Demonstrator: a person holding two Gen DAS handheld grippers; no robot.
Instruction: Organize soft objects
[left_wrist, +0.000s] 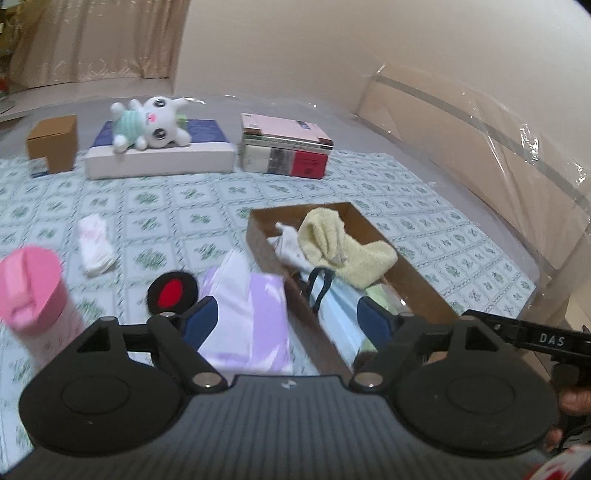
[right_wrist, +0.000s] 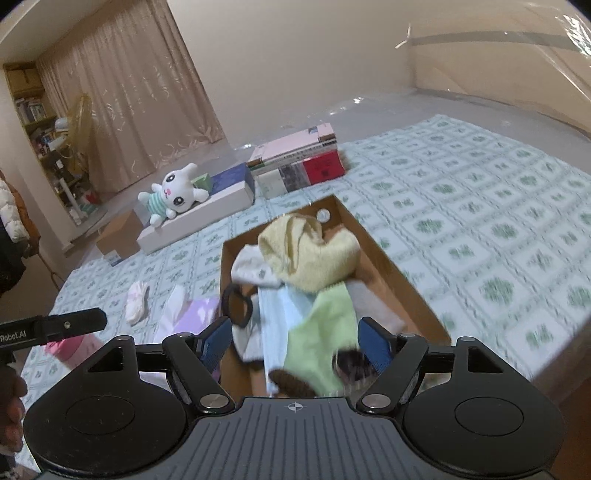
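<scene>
Soft yellow towel lay crumpled in the shallow cardboard box; left gripper and right gripper pointed downward, fingers spread, holding nothing.

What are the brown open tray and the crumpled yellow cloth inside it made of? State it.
Brown open tray: apparently corrugated cardboard, matte, with thin straight folded walls. Crumpled yellow cloth: probably terry or fleece, fuzzy and dull, slumping in soft folds.
</scene>
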